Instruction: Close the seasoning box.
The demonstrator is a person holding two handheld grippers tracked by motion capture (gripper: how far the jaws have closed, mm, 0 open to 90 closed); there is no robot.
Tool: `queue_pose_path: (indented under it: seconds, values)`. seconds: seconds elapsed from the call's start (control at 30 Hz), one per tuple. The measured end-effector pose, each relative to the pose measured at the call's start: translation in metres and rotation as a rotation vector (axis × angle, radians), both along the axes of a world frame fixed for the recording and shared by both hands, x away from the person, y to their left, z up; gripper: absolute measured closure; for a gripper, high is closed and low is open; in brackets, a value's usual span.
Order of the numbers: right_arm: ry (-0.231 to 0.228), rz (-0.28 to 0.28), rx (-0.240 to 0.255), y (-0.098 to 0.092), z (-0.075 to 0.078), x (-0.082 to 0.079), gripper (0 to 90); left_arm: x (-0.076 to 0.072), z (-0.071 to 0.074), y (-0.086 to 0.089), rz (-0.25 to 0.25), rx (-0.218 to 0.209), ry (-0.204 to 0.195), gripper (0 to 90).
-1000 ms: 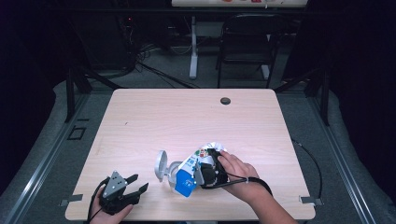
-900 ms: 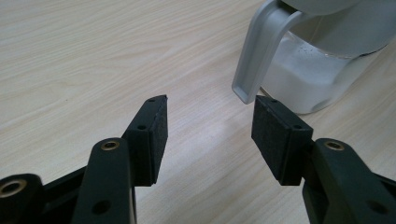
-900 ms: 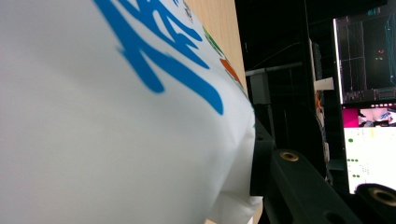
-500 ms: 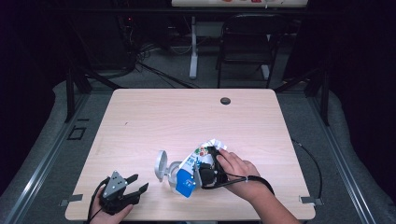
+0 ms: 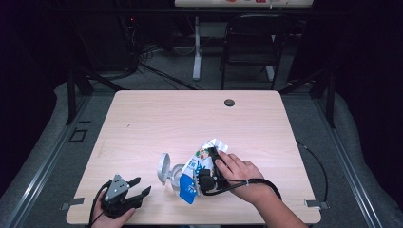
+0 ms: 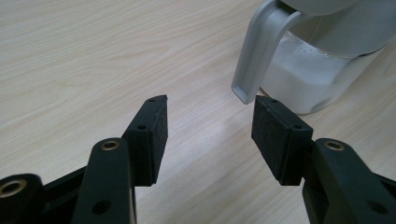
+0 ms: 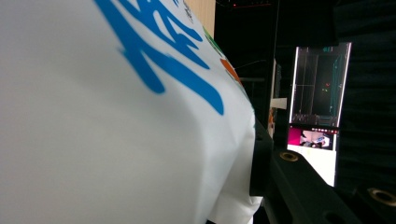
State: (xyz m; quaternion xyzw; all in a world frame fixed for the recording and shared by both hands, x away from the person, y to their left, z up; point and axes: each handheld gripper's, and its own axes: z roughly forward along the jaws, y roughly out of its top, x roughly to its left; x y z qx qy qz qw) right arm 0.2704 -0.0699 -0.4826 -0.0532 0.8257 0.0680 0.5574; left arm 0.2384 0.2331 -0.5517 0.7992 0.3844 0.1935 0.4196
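The right claw (image 5: 205, 176) is clenched on a white bag (image 5: 199, 164) printed in blue. The bag is tilted, mouth end down, toward a clear jug (image 5: 175, 172) whose hinged lid (image 5: 163, 168) stands open. This pose suggests pouring: the grip sits on the bag's body so that the contents can run into the jug.

The left claw (image 5: 138, 190) rests released at the near left corner of the worktop (image 5: 157, 118), just beside the jug, jaws spread with nothing between them. It is probably parked there ready to steady the jug by its handle.

The high view gives the layout: bag over jug near the front edge, the left claw apart from both, the rest of the worktop bare.

The left claw view adds detail. The grey handle (image 6: 259, 49) hangs just ahead of the spread pads (image 6: 159, 135), and white powder (image 6: 303, 74) already lies inside the jug.

The right claw view shows the bag's blue lettering (image 7: 163, 51) pressed close against one black pad (image 7: 260, 163). The other pad is hidden behind the bag.
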Motion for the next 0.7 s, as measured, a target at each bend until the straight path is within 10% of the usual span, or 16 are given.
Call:
queue_pose_path:
  seconds: [0.33, 0.7]
  values:
    - [0.023, -0.01, 0.04, 0.001, 0.009, -0.001, 73.7, 0.0, 0.0, -0.001, 0.001, -0.002, 0.002, 46.6]
    - [0.181, -0.049, 0.235, -0.006, 0.017, 0.005, 73.7, 0.0, 0.0, 0.0, 0.002, -0.005, 0.004, 46.6]
